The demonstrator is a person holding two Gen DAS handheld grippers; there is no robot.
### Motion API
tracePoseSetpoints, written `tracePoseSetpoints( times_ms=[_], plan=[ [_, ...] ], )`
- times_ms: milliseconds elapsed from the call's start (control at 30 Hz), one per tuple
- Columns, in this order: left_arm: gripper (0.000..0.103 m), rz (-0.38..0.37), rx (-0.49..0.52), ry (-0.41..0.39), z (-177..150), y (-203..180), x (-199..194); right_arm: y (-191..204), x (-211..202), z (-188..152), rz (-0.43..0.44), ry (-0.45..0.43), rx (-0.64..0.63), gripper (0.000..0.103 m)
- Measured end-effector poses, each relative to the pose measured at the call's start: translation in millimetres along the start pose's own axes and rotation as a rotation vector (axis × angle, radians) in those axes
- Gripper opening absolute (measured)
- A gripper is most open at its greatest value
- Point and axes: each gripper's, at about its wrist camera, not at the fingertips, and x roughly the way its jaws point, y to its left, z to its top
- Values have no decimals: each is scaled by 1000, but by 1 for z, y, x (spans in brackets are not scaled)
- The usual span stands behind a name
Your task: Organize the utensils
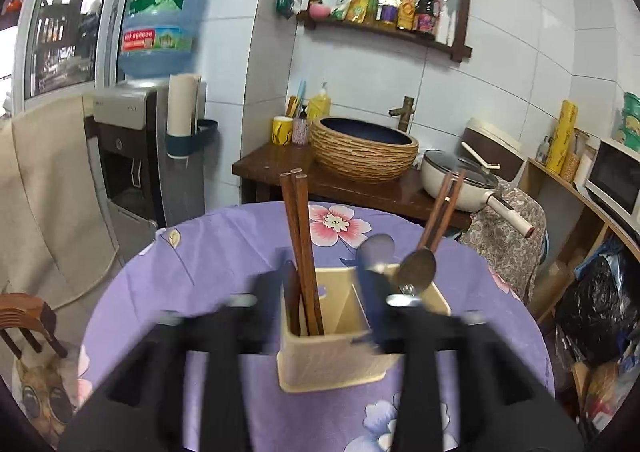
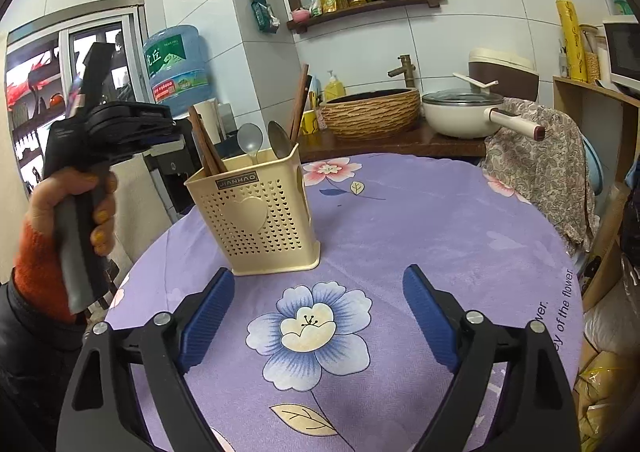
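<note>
- The cream plastic utensil holder stands upright on the round bench, which wears a purple flowered cloth, toward its far left side. Nothing else of the task lies loose on the cloth that I can see.
- Inside it, a bundle of dark wooden chopsticks leans in the left compartment. A second pair of chopsticks sits on the right with the spoons, one pale and one of dull metal.
- The left gripper hangs right over the holder's near rim, its jaws spread wide to either side of the box and clamped on nothing. It is blurred, so I cannot tell whether a pad brushes the wall.
- The right gripper hovers low over the bare cloth near the big blue flower, jaws wide apart and empty, well clear of the holder.
- A hand in an orange cuff grips the left tool's handle at the bench's left edge.
- The holder looks light, with thin perforated walls, and top-heavy with tall sticks in it; a sideways nudge could tip it. I would hold it across two opposite walls, low down.
- The chopsticks are stiff, slim and smooth, best pinched as a bundle near the upper ends. The spoons look slippery; take the handle, not the bowl.
</note>
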Motion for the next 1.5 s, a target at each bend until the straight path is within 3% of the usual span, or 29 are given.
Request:
tracePoseSetpoints(
  times_ms=[33,100,167,400,533,667,933,1500],
  plan=[
    [90,2,-7,-29,-8,3,-16,1,-3,-2,3,-8,-9,88],
    [93,33,-34,-97,-29,13,-47,5,-11,-7,2,-31,-36,91],
    [97,47,-26,-110,-55,21,-72,9,-20,-14,2,-53,-65,93],
    [97,94,-19,-107,-150,29,-150,35,-63,-47,27,-130,-163,97],
    [97,174,-21,-196,-203,22,-202,48,-97,-73,39,-178,-193,97],
    [97,135,-19,-172,-236,15,-233,59,-122,-102,2,-181,-238,97],
    [97,78,48,-192,-255,-4,-263,69,-152,-121,28,-185,-180,97],
    [97,75,14,-208,-267,-6,-281,80,-167,-132,40,-190,-196,97]
  ],
)
